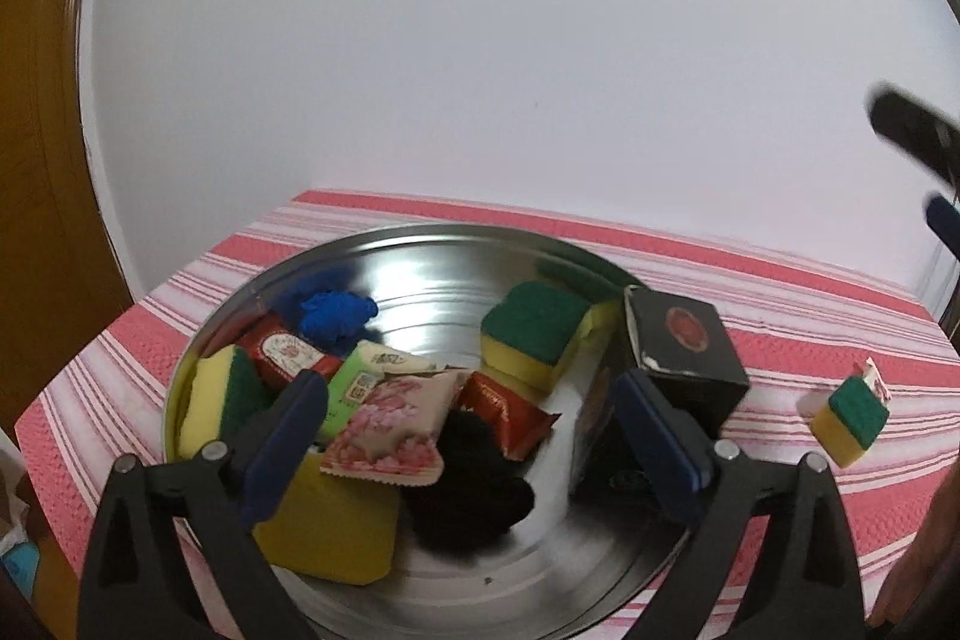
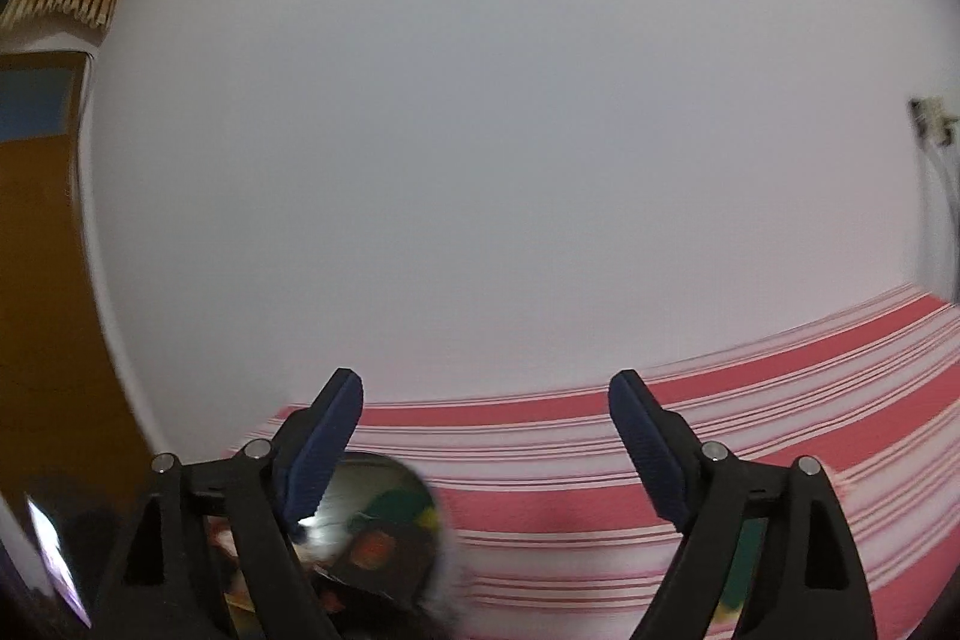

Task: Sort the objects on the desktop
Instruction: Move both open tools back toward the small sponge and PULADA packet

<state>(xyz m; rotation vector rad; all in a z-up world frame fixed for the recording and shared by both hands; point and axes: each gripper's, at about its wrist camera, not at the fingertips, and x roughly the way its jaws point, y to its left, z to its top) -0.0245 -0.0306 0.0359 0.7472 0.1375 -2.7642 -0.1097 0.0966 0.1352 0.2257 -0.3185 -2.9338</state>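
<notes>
A round steel tray (image 1: 420,244) on the red-striped cloth holds yellow-green sponges (image 1: 534,334), a blue pompom (image 1: 333,316), a black pompom (image 1: 468,490), several snack packets (image 1: 390,424) and a black box (image 1: 684,358) at its right rim. My left gripper (image 1: 468,430) is open and empty, just above the packets and the black pompom. One more sponge (image 1: 849,424) lies on the cloth to the right of the tray. My right gripper (image 2: 486,442) is open and empty, raised over the cloth; the tray (image 2: 414,484) shows blurred at its lower left.
The red-and-white striped cloth (image 1: 780,292) covers the table up to a white wall. A wooden door (image 1: 36,220) stands at the left. The other gripper's dark finger (image 1: 912,124) shows at the right edge of the left wrist view.
</notes>
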